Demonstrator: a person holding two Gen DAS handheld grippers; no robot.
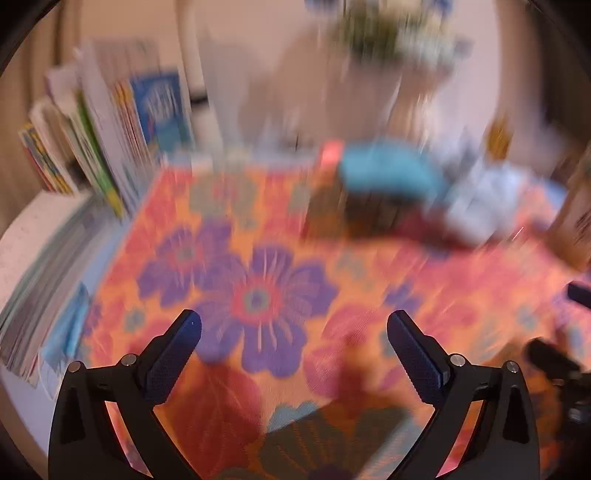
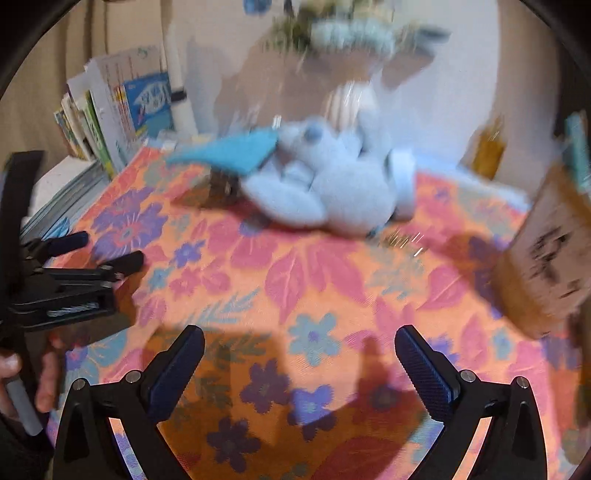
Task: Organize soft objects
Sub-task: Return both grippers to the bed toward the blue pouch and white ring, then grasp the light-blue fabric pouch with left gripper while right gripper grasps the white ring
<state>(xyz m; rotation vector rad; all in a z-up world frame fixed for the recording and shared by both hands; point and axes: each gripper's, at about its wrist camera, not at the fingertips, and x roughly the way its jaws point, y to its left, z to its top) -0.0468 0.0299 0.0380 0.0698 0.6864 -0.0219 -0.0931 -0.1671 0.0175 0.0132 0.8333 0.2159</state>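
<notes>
A pale blue plush toy (image 2: 332, 184) lies at the far side of the flowered cloth (image 2: 295, 288). A teal cloth (image 2: 236, 153) lies over a dark box next to it. In the blurred left wrist view the teal cloth (image 1: 388, 171) and the plush toy (image 1: 476, 199) sit far ahead to the right. My left gripper (image 1: 293, 325) is open and empty over the cloth, well short of them; it also shows in the right wrist view (image 2: 110, 247). My right gripper (image 2: 299, 339) is open and empty, short of the plush toy.
Books (image 2: 122, 107) stand at the back left by the wall, with flat stacks (image 1: 44, 251) along the left edge. A cardboard box (image 2: 546, 251) stands at the right. A yellow bottle (image 2: 489, 151) and a plant (image 2: 347, 29) are at the back.
</notes>
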